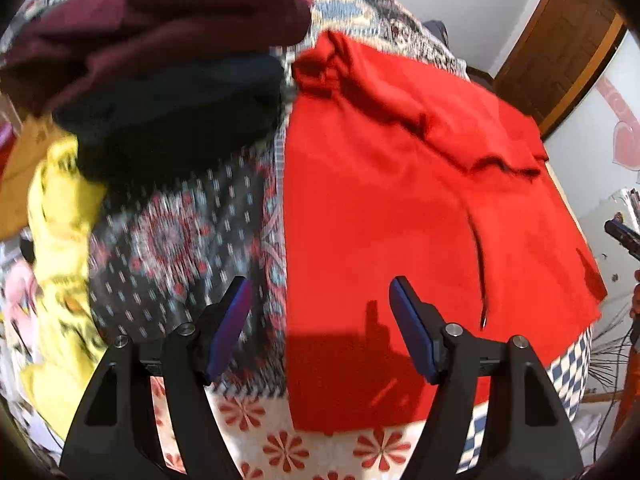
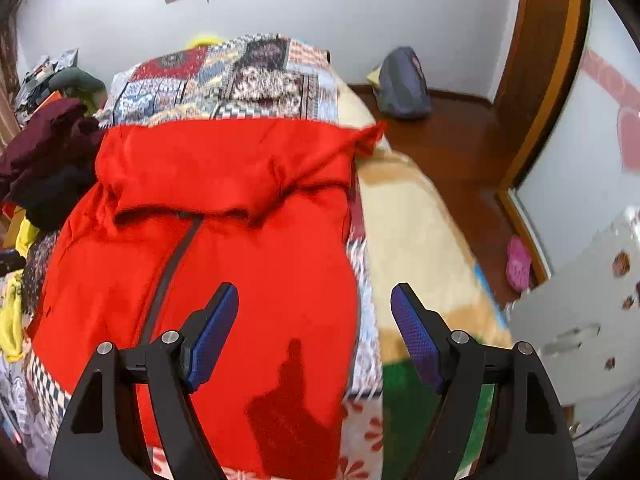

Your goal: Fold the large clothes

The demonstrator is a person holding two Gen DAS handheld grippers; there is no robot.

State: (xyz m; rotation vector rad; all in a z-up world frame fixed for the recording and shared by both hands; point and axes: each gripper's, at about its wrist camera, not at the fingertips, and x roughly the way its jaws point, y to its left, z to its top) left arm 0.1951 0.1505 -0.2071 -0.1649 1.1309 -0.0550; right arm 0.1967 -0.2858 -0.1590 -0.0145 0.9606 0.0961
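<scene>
A large bright red fabric garment (image 1: 400,208) lies spread flat on a bed, ahead of both grippers. In the right wrist view the same red garment (image 2: 224,248) fills the space in front of the right gripper (image 2: 314,304), with a dark zipper line (image 2: 172,268) running away from its left finger. The far part of the garment is bunched into a fold, and one corner sticks out past the bed's edge, ahead and to the right. The right gripper hovers above the near part of the cloth with its blue-padded fingers (image 2: 212,332) wide apart and nothing between them.

The left gripper (image 1: 320,308) is likewise spread wide and empty, hanging over the garment's left edge, so its right finger is over red cloth and its left finger over the patterned patchwork bedspread (image 1: 180,240).

Ahead and to the left of the left gripper sits a heap of other clothes: a maroon garment (image 1: 160,12) lying on a dark navy one (image 1: 172,112), with a yellow printed cloth (image 1: 60,240) beside them, further left. This part of the view is blurred.

To the right of the right gripper, a beige plush blanket (image 2: 412,232) covers the bed's side. Beyond it are a brown wooden floor (image 2: 460,140), a pink slipper (image 2: 518,264) and a grey-blue bag (image 2: 402,84) against the white wall.
</scene>
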